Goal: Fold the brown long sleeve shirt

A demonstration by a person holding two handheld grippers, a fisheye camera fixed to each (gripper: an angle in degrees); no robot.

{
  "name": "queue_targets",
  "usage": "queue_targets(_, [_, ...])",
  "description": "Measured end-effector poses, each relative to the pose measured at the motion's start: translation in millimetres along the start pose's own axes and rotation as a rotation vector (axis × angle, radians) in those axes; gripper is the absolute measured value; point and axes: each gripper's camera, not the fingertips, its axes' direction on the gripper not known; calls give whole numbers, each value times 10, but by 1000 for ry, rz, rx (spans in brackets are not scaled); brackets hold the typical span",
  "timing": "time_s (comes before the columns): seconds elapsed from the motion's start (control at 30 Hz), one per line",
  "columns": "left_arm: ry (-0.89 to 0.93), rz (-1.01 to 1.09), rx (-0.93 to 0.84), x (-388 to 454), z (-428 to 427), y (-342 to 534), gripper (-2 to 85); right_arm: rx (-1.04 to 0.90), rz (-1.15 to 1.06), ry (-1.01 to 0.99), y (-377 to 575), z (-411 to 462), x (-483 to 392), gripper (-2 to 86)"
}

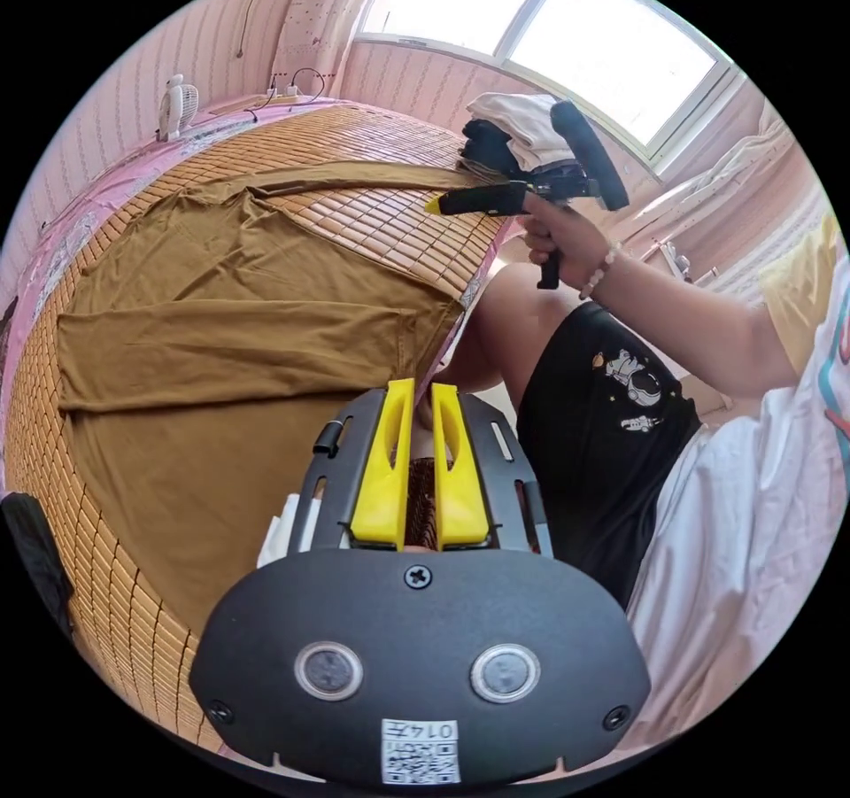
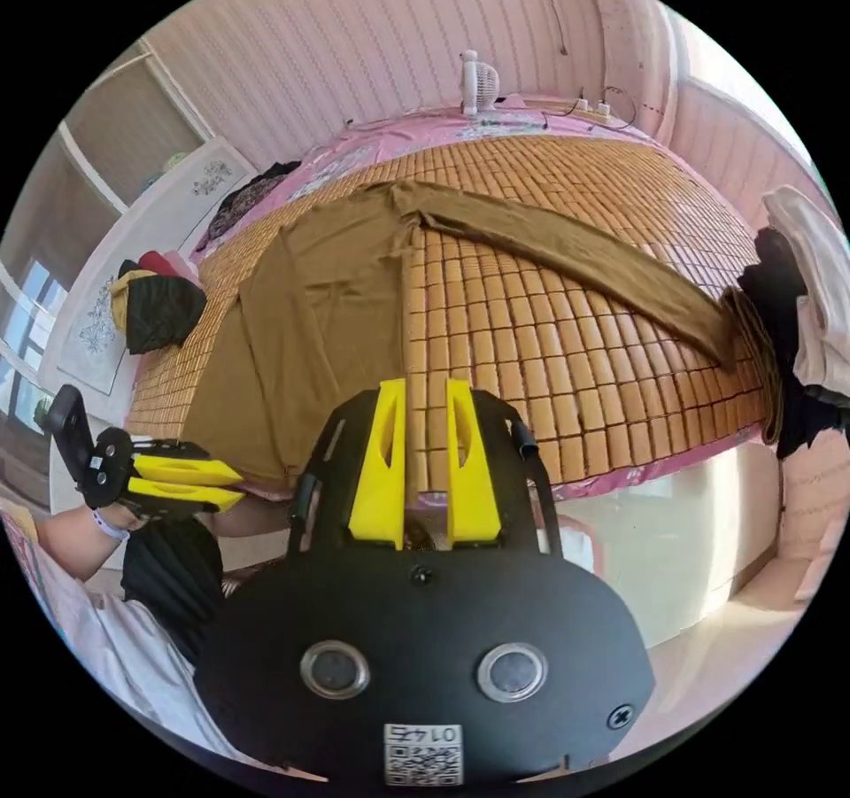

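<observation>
The brown long sleeve shirt (image 1: 212,373) lies flat on a bamboo mat (image 1: 390,222) on a bed. One sleeve is folded across its body. The other sleeve (image 2: 575,253) stretches out over the mat towards the bed's edge. My left gripper (image 1: 423,395) hovers over the shirt's near edge at the mat's side, its jaws nearly touching and holding nothing. That gripper (image 2: 226,484) also appears in the right gripper view, beside the shirt's hem. My right gripper (image 2: 425,391) is above the mat's edge, jaws slightly apart and empty. In the left gripper view it (image 1: 438,205) sits near the outstretched sleeve's cuff.
A pile of white and black clothes (image 2: 801,320) sits at the mat's corner by the cuff. A small white fan (image 2: 478,81) and a power strip stand at the bed's far side. More clothes (image 2: 159,302) lie on a low cabinet. The person (image 1: 611,408) stands against the bed.
</observation>
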Motion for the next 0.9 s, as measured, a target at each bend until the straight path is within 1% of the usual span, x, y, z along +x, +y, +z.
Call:
queue_targets(0.07, [5,-1,28,-40,-42,-86,42,158,184,101,-34,-133,473,108])
queue_targets(0.1, [1,-3,42,-88,-65,-174,42,200,237,132,-37,-165,593,115])
queue_targets(0.17, [-3,-5,33,-184,-89,-370,42,303,431,219,-72,-236,1068,147])
queue_targets(0.23, [-24,8,44,-268,-133,-599,42,334,543,216,-120,-269,1416,160])
queue_targets(0.3, [-44,28,71,-375,-168,-950,43,358,625,264,-146,-285,1712,164])
queue_targets(0.37, [-41,37,81,-466,-134,-1236,44,344,698,335,-122,-265,2033,167])
queue_targets(0.47, [-50,39,89,-588,15,-1726,47,333,798,373,56,-231,2327,167])
queue_targets(0.53, [-46,52,95,-616,143,-2037,48,340,841,316,137,-215,2479,159])
queue_targets(0.57, [-41,70,99,-612,243,-2252,49,379,841,355,179,-202,2495,153])
queue_targets(0.63, [-41,101,99,-579,422,-2582,53,393,849,403,185,-176,2505,147])
queue_targets(0.77, [-31,154,59,-433,942,-3321,57,304,814,501,84,-124,2563,122])
queue_targets(0.9, [-38,189,19,-229,1446,-3879,59,329,873,468,207,-173,2711,89])
